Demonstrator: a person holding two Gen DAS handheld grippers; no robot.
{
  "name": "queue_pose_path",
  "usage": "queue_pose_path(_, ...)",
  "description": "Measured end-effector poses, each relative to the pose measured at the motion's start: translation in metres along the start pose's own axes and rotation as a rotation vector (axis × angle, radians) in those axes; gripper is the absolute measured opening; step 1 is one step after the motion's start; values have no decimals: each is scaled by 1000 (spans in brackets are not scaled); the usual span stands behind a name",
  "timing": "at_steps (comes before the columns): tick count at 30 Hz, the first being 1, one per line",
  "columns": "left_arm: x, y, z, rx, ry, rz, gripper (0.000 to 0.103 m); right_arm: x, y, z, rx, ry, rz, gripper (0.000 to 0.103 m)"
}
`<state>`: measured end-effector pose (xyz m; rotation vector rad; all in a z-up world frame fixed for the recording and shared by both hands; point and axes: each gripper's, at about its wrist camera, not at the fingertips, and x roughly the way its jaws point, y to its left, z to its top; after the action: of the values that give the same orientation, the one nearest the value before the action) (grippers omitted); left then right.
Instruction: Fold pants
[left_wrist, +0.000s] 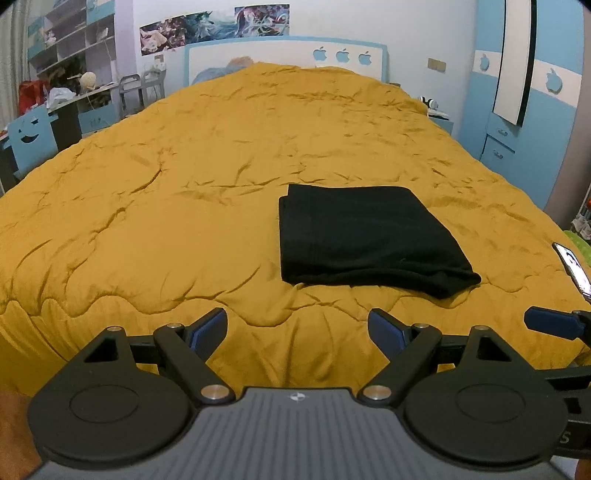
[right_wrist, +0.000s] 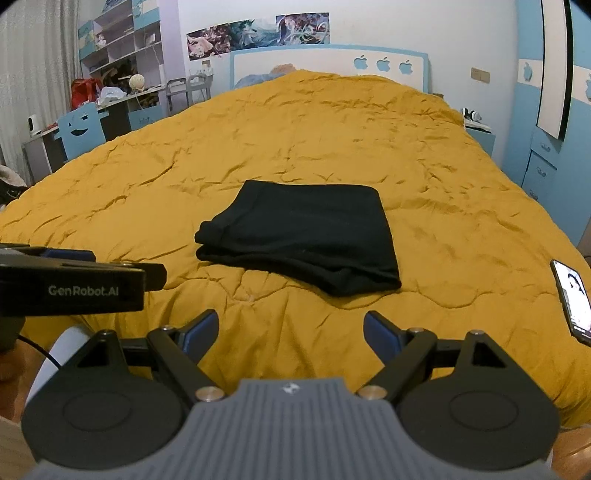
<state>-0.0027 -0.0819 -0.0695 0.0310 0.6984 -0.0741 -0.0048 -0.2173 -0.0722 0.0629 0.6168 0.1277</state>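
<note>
Black pants (left_wrist: 369, 240) lie folded on the yellow quilt (left_wrist: 184, 206); both grippers' jaws spread, empty.

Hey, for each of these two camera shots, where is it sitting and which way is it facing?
Left wrist: on the left gripper, near the bed's foot, facing the headboard; open jaws show, pants ahead-right.
Right wrist: on the right gripper, same heading; open jaws show, left gripper's side at left.
Shared: folded black pants, yellow quilt, phone.
</note>
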Motion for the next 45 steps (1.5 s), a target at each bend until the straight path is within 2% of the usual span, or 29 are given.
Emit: queue_pose_path(45,1,-1,0,6,9,-6,100,2,2,-2,11,14,9,82)
